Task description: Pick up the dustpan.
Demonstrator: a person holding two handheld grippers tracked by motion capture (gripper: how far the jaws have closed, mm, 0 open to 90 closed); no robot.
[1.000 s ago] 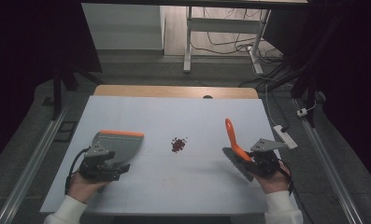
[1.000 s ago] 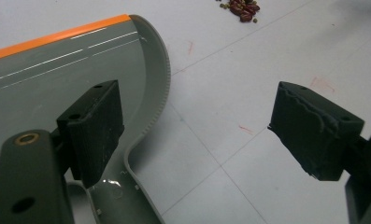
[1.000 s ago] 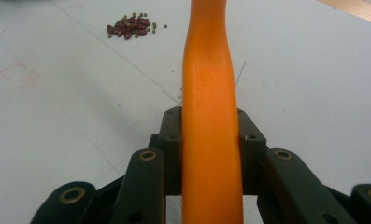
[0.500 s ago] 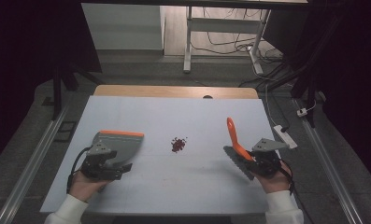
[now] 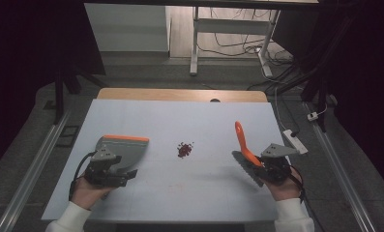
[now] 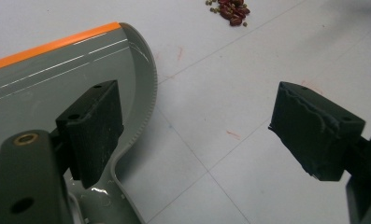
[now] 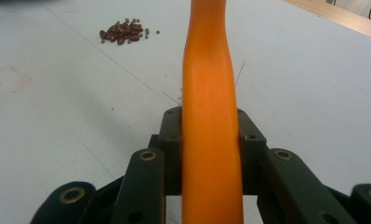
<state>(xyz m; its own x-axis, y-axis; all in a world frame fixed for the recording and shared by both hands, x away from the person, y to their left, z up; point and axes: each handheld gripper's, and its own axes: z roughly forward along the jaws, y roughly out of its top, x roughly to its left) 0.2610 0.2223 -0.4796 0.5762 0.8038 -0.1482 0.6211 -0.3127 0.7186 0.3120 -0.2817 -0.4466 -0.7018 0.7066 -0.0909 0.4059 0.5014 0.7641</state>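
Two grippers: right gripper (image 7: 210,140) clamping brush handle (image 7: 209,93), left gripper (image 6: 197,126) wide.

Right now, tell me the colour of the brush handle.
Orange; the brush handle shows best in the right gripper view.

Smooth plastic dustpan (image 6: 43,84) — glossy.

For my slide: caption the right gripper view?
Right gripper clamps an orange brush handle, spilled beans beyond.
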